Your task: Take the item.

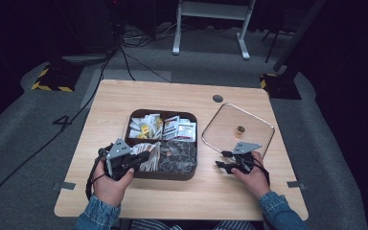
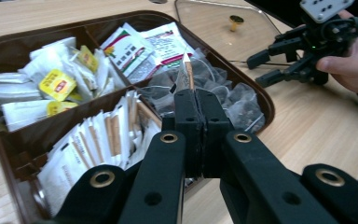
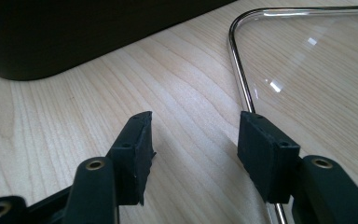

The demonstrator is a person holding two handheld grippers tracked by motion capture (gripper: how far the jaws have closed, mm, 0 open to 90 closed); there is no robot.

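A brown four-part tray point(image 1: 160, 175) sits mid-table, its rim point(image 2: 257, 101) close in the left gripper view. My left gripper point(image 1: 146, 155) hovers over the tray's front left part, jaws shut point(image 2: 196, 95) on a thin white-and-brown sachet point(image 2: 188, 70) that sticks up edge-on between them. Below it lie several similar stick sachets point(image 2: 102, 135). My right gripper point(image 1: 224, 159) rests low over the table right of the tray, open point(image 3: 196, 135) with only bare wood between its jaws. It stands beside the rim of a glass lid point(image 3: 317, 70).
The glass lid point(image 1: 230, 125) with a gold knob point(image 1: 240, 129) lies flat at the right. Other tray parts hold yellow-labelled tea bags point(image 2: 58, 84), printed packets point(image 2: 140, 46) and clear mesh bags point(image 2: 235, 98). The right hand and its gripper point(image 2: 261, 67) sit beyond the tray.
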